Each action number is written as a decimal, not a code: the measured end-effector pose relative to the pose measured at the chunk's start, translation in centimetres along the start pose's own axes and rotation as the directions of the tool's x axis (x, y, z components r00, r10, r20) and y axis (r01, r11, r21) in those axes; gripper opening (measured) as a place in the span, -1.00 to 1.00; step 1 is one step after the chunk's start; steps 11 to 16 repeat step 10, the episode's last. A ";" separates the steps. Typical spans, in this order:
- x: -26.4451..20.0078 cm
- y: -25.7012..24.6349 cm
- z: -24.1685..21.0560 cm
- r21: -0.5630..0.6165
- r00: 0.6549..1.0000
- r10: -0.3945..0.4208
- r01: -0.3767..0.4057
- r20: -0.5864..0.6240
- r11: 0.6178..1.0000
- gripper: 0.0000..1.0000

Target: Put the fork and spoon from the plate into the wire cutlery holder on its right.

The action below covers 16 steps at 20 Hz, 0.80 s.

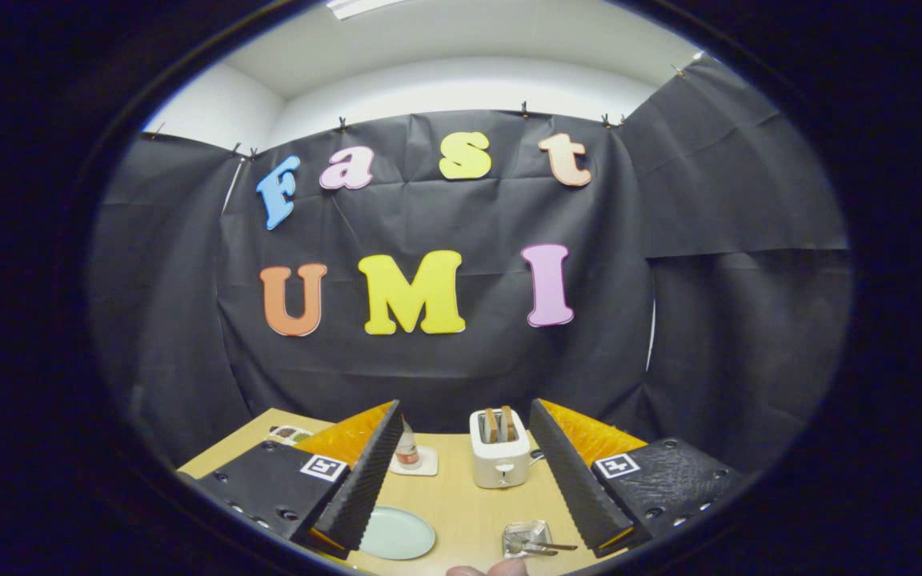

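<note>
**A:** Take it from the left: what lies under your gripper?

**B:** At about seven o'clock, just inside my left finger, sits the plate. It looks bare to me; I see no cutlery on it. At eleven o'clock, beyond that finger, a small bottle stands on a white coaster. At twelve, between my fingers and farther back, the toaster holds two slices of bread.

**A:** And the holder?

**B:** At five o'clock, near my right finger, the cutlery holder has metal handles jutting out of it. I judge those to be the fork and spoon, though they are too small to tell apart.

**A:** Your fingers?

**B:** Spread wide, gripping nothing, raised well above the table.

**A:** So which step?

**B:** Judging by the bare plate, the placing seems done. The next move calls only for backing away cleanly, without knocking the holder.
</note>
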<state>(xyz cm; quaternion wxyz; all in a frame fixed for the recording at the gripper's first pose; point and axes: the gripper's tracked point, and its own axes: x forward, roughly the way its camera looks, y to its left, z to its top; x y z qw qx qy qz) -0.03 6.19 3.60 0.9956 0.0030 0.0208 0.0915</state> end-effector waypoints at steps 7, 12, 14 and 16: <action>-0.5 0.4 -0.1 0.006 1.000 0.016 -0.016 0.006 1.000 0.92; -0.4 0.3 -0.3 0.012 1.000 0.017 -0.017 -0.002 1.000 0.93; -0.4 0.3 -0.3 0.012 1.000 0.017 -0.017 -0.002 1.000 0.93; -0.4 0.3 -0.3 0.012 1.000 0.017 -0.017 -0.002 1.000 0.93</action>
